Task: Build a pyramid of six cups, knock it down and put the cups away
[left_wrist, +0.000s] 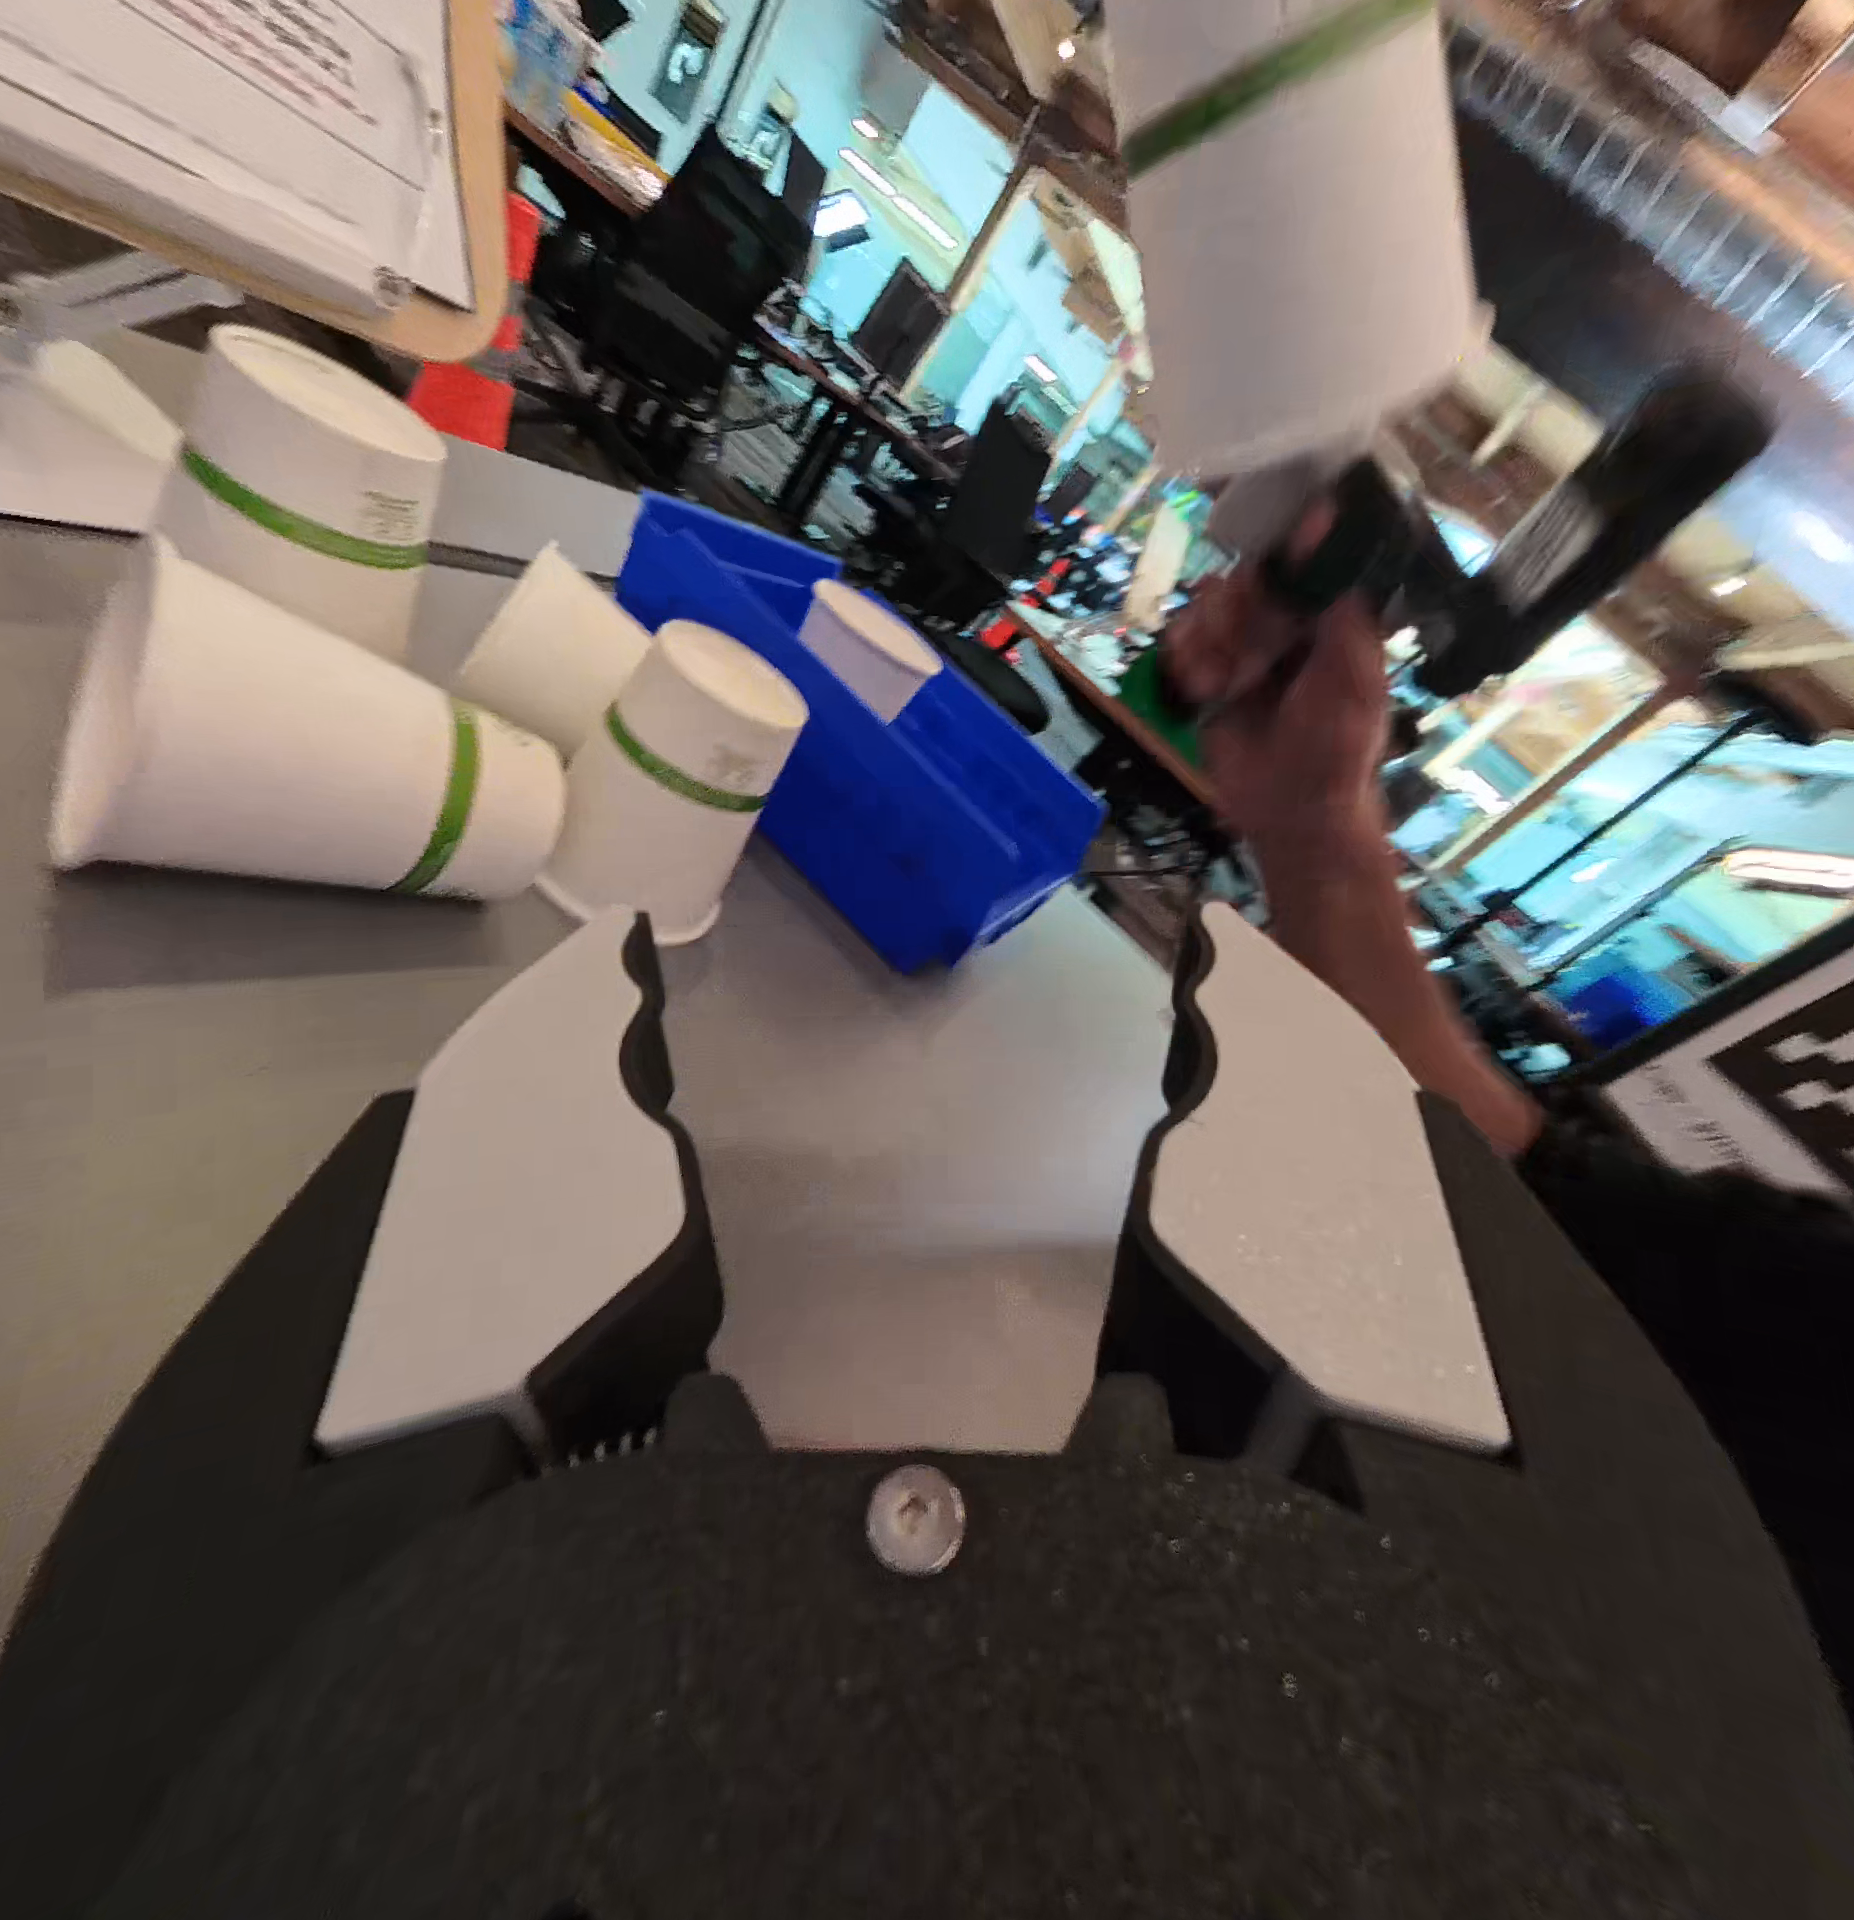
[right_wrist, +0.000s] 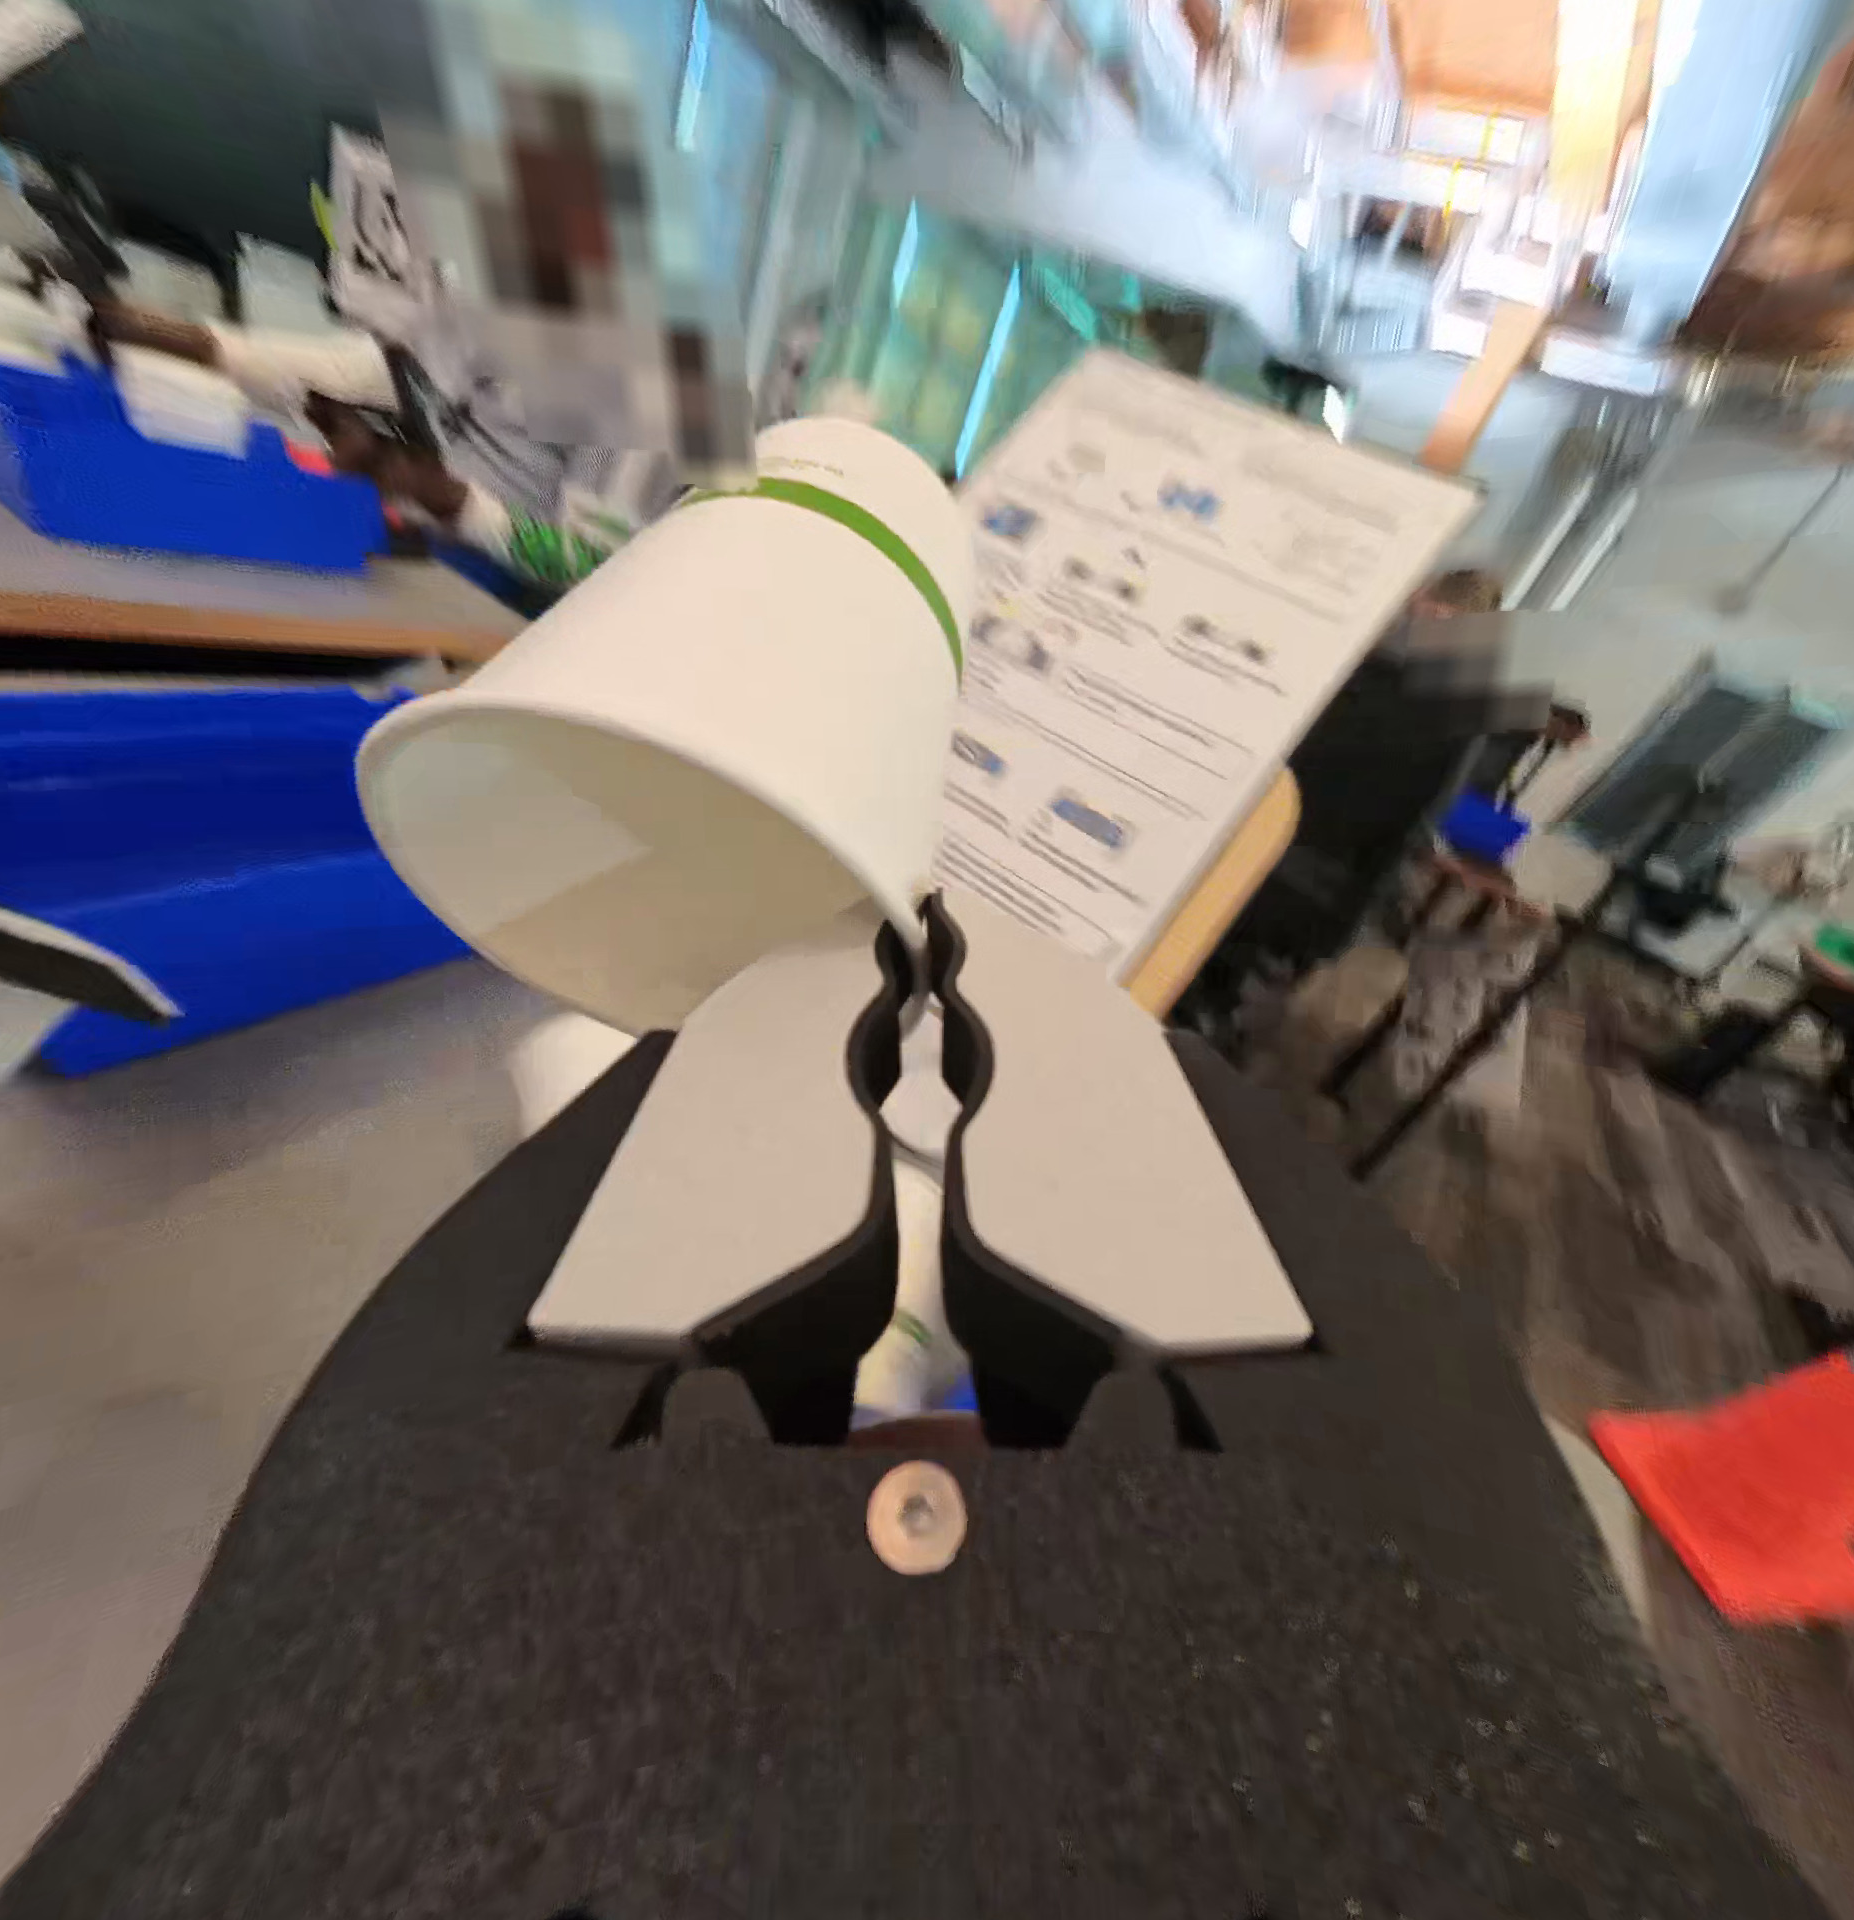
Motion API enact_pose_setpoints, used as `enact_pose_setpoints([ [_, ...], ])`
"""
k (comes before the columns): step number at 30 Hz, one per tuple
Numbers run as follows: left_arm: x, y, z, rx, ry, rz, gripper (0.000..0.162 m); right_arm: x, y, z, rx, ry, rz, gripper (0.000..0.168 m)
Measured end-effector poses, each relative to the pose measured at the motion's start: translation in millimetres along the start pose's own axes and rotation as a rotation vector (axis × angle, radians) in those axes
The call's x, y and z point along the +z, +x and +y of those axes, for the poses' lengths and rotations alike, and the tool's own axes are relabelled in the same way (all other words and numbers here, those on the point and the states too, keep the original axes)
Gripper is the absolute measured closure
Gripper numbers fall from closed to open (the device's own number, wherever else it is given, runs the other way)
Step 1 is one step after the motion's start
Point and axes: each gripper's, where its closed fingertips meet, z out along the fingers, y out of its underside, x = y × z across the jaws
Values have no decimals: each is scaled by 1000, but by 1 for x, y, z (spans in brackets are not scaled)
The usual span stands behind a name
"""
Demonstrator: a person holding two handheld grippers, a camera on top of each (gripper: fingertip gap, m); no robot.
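Observation:
My right gripper (right_wrist: pixel 928 930) is shut on the rim of a white paper cup with a green band (right_wrist: pixel 694 707) and holds it tilted in the air, mouth towards the camera. The same cup (left_wrist: pixel 1297 229) shows high at the top of the left wrist view, above a person's hand (left_wrist: pixel 1287 675). My left gripper (left_wrist: pixel 923 935) is open and empty, low over the grey table (left_wrist: pixel 227 1039). Ahead of it several white cups lie or stand: one on its side (left_wrist: pixel 279 748), one upside down (left_wrist: pixel 684 758) by the left fingertip (left_wrist: pixel 601 956), one upside down farther back (left_wrist: pixel 310 468). Another cup (left_wrist: pixel 871 644) sits in the blue bin (left_wrist: pixel 902 831).
A board with printed sheets (left_wrist: pixel 227 135) stands behind the cups and also shows in the right wrist view (right_wrist: pixel 1162 644). Blue bins (right_wrist: pixel 175 810) are at the left of the right wrist view. An orange object (right_wrist: pixel 1754 1496) lies at the lower right. Desks and chairs fill the background.

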Motion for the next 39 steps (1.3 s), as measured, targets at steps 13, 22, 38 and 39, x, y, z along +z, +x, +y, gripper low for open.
enact_pose_setpoints([
  [13, 11, 0, 39, 270, -133, -123, 78, -50, 169, 106, 393, -1430, -200, 167],
  [22, 13, 9, 46, 305, -168, -99, 79, -47, 149, 200, 399, -1752, -306, 166],
  [38, 19, 4, 63, 285, -233, -74, 79, -15, 151, 201, 135, -1516, -204, 145],
  [39, 19, 3, 63, 281, -236, -78, 78, -4, 145, 180, 108, -1373, -178, 142],
])
